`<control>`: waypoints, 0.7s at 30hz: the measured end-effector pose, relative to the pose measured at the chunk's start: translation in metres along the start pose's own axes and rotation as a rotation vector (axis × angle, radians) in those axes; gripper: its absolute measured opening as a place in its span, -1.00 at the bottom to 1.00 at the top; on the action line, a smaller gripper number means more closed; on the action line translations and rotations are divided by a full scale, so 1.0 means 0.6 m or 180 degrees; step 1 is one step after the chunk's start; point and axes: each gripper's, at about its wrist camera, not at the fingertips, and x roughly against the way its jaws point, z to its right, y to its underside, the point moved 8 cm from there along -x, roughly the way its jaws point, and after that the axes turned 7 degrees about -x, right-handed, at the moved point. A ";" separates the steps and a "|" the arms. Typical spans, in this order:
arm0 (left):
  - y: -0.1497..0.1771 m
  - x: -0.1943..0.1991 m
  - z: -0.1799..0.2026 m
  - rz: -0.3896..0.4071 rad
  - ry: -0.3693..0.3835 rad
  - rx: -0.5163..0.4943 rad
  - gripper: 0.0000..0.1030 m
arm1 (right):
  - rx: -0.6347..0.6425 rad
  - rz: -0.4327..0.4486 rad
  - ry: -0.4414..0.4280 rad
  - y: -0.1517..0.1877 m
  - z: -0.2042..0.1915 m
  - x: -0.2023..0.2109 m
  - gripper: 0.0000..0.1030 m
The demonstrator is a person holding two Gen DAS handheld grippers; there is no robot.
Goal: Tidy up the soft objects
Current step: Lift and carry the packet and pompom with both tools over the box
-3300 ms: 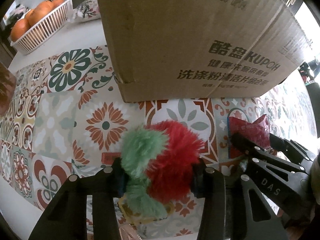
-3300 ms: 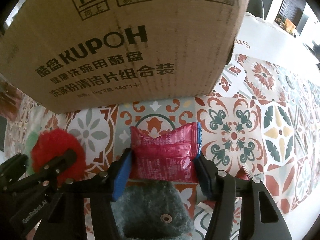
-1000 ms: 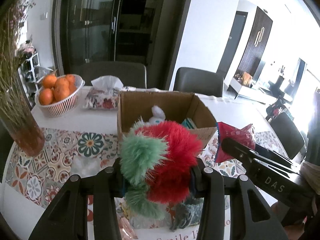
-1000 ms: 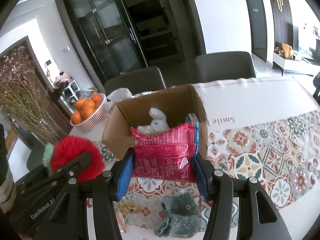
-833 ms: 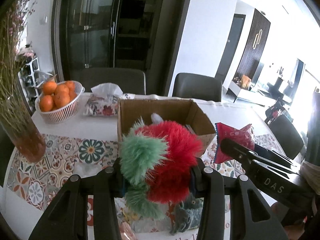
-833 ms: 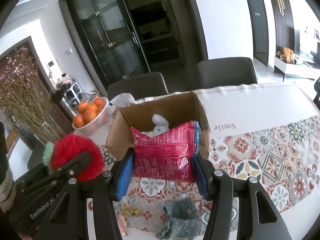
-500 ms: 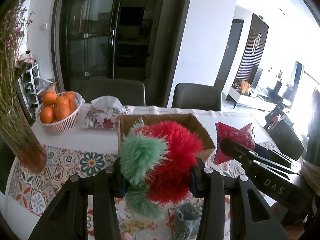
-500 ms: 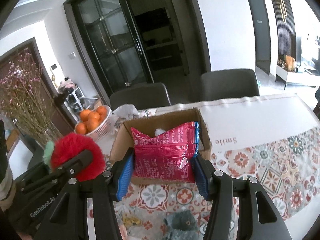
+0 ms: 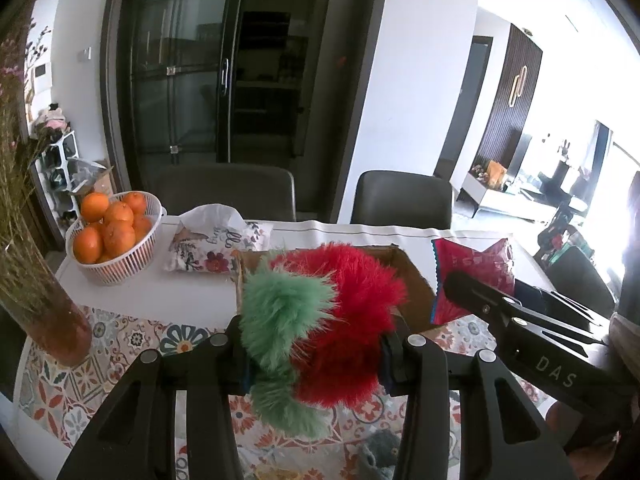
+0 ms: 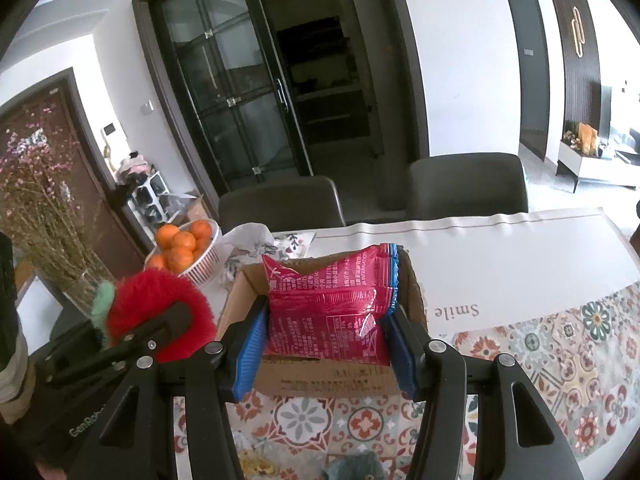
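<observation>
Jaws clamped on fuzzy red-green plush (image 9: 320, 320) left, red snack packet (image 10: 328, 304) right; mid-carry, next: lower both into cardboard box (image 10: 412, 292), release.

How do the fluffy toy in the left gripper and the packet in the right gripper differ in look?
The fluffy toy is a shaggy, rounded ball, red with green tufts; the packet is flat, glossy pink-red foil with printed text. The toy bulges out past the left gripper, while the packet sits as a squarish slab between the blue pads of the right gripper. Both are clamped and held up near the cardboard box.
</observation>
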 end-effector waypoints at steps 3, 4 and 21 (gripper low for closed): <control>-0.006 -0.018 -0.003 -0.0051 -0.0002 -0.0016 -0.14 | 0.0002 -0.0054 -0.0021 -0.008 0.002 -0.019 0.08; -0.008 -0.025 -0.004 -0.0072 -0.0006 -0.0019 -0.14 | -0.0003 -0.0069 -0.0020 -0.010 0.004 -0.025 0.08; -0.010 -0.131 -0.020 -0.0479 -0.0055 -0.0072 -0.13 | 0.0011 -0.0642 0.0051 -0.016 0.039 -0.151 0.09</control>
